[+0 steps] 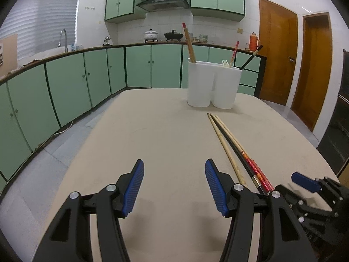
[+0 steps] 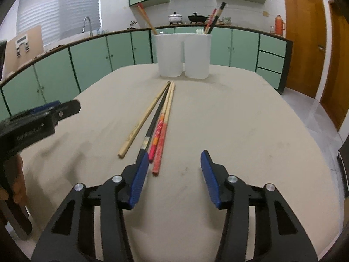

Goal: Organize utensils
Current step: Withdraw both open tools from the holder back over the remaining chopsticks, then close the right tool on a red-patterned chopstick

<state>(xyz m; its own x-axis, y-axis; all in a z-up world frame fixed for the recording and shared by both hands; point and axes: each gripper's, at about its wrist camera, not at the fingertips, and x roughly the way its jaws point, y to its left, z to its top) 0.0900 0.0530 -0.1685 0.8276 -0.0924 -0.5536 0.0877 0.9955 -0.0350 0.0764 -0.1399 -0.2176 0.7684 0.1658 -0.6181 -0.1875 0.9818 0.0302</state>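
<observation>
Your left gripper (image 1: pixel 174 187) hovers over bare table (image 1: pixel 152 131), jaws about half open and holding nothing. To its right, four chopsticks lie fanned toward the white holder (image 2: pixel 184 54): a plain wooden chopstick (image 2: pixel 141 120), a black chopstick (image 2: pixel 156 118), and a red-handled pair (image 2: pixel 162 128). Your right gripper (image 2: pixel 172 179) sits at their near ends, jaws part open with nothing between them, and its left pad looks to be at or over the black one's end. Closing here risks pinching only that tip or nudging the sticks apart, so they roll or scatter.
</observation>
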